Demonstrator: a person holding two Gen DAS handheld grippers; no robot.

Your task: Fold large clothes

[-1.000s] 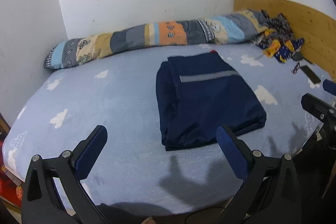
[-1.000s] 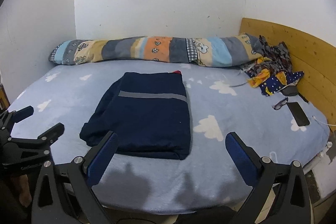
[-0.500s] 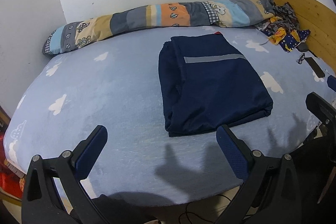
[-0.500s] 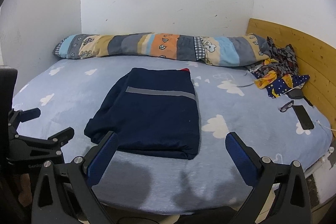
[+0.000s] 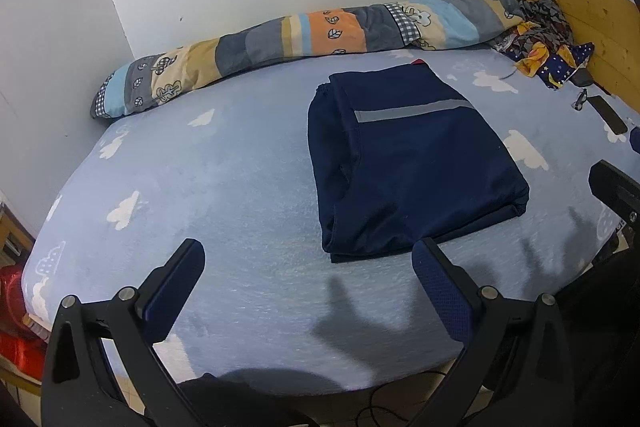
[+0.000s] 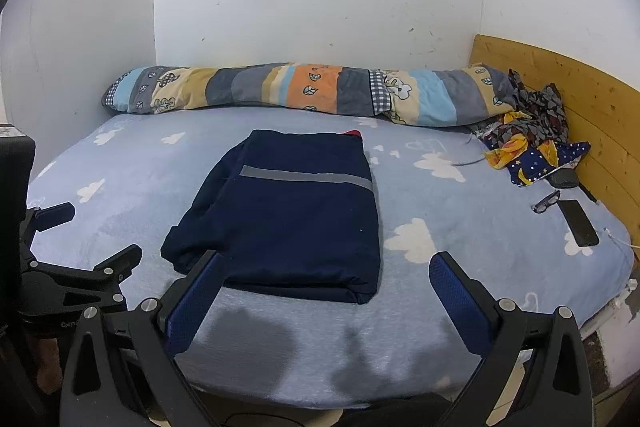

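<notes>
Jacket [image 6: 288, 219] lies folded on bed [image 6: 460, 207]; I hold both grippers [image 5: 308, 267] [image 6: 326, 277] spread, empty, clear—fold looks done.

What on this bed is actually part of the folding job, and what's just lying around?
Part of the job:
- navy garment, folded on the bed sheet
- left gripper and right gripper, both open, holding nothing

Just lying about:
- patchwork bolster
- crumpled patterned clothes
- glasses
- phone
</notes>
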